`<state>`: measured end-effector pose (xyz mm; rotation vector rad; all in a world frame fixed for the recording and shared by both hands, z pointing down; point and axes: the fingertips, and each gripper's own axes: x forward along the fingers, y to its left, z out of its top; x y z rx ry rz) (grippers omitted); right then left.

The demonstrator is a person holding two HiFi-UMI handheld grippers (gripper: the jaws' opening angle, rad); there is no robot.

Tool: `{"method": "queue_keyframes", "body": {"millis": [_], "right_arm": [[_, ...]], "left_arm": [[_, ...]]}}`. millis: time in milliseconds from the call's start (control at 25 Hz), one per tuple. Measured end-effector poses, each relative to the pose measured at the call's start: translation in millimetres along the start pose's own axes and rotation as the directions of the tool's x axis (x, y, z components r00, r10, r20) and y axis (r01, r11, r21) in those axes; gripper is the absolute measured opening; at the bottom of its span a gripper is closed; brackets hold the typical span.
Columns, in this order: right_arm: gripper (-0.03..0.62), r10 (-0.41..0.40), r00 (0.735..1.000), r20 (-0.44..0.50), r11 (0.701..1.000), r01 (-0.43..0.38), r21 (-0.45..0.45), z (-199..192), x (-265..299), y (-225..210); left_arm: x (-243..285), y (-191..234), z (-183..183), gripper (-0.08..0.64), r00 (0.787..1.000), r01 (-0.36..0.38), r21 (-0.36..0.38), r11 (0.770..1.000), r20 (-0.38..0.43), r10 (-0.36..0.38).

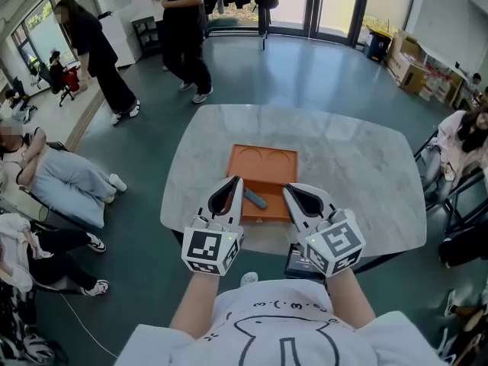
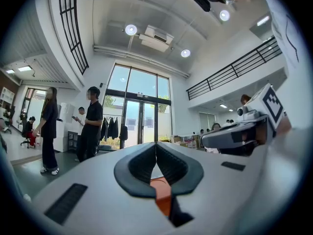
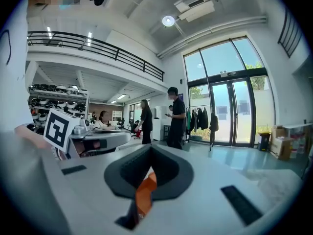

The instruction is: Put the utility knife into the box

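An orange box (image 1: 263,162) lies open on the round marble table (image 1: 351,166). A blue-grey utility knife (image 1: 255,199) rests inside it near the front wall. My left gripper (image 1: 237,180) hovers over the box's front left corner, jaws closed together and empty. My right gripper (image 1: 288,189) hangs at the front right corner, also shut with nothing held. The knife lies between the two, apart from both. In the left gripper view the fingertips (image 2: 156,145) meet and a strip of the orange box (image 2: 161,192) shows below them. The right gripper view shows the same orange box (image 3: 144,192) under its closed fingertips (image 3: 150,150).
Two people (image 1: 183,36) stand beyond the table at the back left, and others sit on the floor at the left (image 1: 53,174). A seated person (image 1: 469,139) and chairs are at the right. Cardboard boxes (image 1: 412,63) stand at the back right. A dark object (image 1: 301,261) sits below the table's front edge.
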<state>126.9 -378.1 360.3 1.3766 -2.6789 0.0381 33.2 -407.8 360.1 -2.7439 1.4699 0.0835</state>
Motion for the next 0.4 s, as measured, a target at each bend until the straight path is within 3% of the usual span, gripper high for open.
{"method": "queue_keyframes", "body": {"millis": [400], "right_arm": [[0.008,-0.006,1.000,-0.018,1.000,0.006,-0.002,1.3,-5.0,1.9]], "left_arm": [[-3.2,-1.9,1.5,0.015,1.000,0.010,-0.010,1.000,-0.010,-0.010]]}}
